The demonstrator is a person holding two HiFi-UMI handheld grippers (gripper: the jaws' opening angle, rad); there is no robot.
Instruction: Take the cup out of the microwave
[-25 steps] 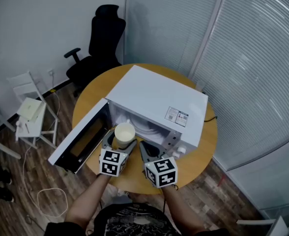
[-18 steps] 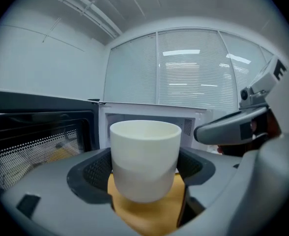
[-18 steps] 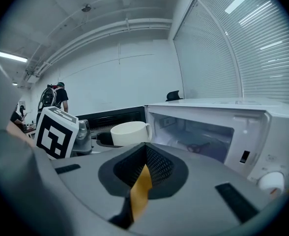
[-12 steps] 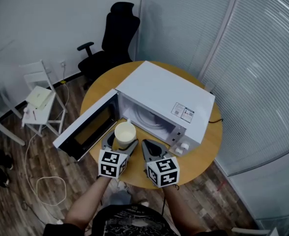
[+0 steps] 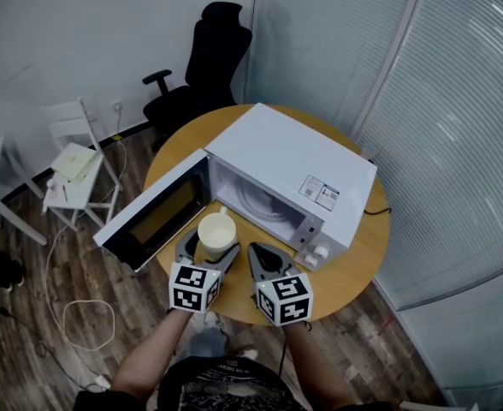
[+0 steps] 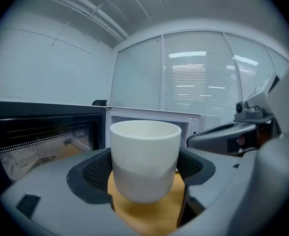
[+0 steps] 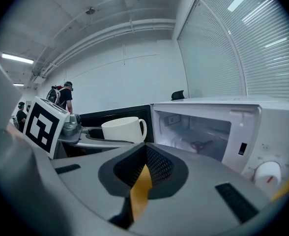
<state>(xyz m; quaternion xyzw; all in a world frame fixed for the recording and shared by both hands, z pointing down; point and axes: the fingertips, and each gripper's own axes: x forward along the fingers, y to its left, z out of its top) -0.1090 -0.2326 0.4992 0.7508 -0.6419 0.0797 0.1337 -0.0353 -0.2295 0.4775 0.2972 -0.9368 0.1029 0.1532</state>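
Observation:
A white cup [image 5: 216,234] with a handle sits clamped between the jaws of my left gripper [image 5: 207,248], held just outside the open white microwave [image 5: 290,176]. In the left gripper view the cup [image 6: 144,159] fills the space between the pads, above the wooden table. From the right gripper view, the cup [image 7: 123,129] shows at left with its handle toward the microwave [image 7: 218,132], whose cavity is empty. My right gripper [image 5: 264,259] hovers beside the left one, jaws nearly together with nothing between them.
The microwave door [image 5: 156,214] hangs open to the left over the round wooden table [image 5: 358,264]. A black office chair [image 5: 204,71] stands behind the table and a small white chair [image 5: 76,165] at left. Cables lie on the floor.
The cup in my left gripper has come back out from the microwave mouth toward me. The head view has shifted, so the table sits further right.

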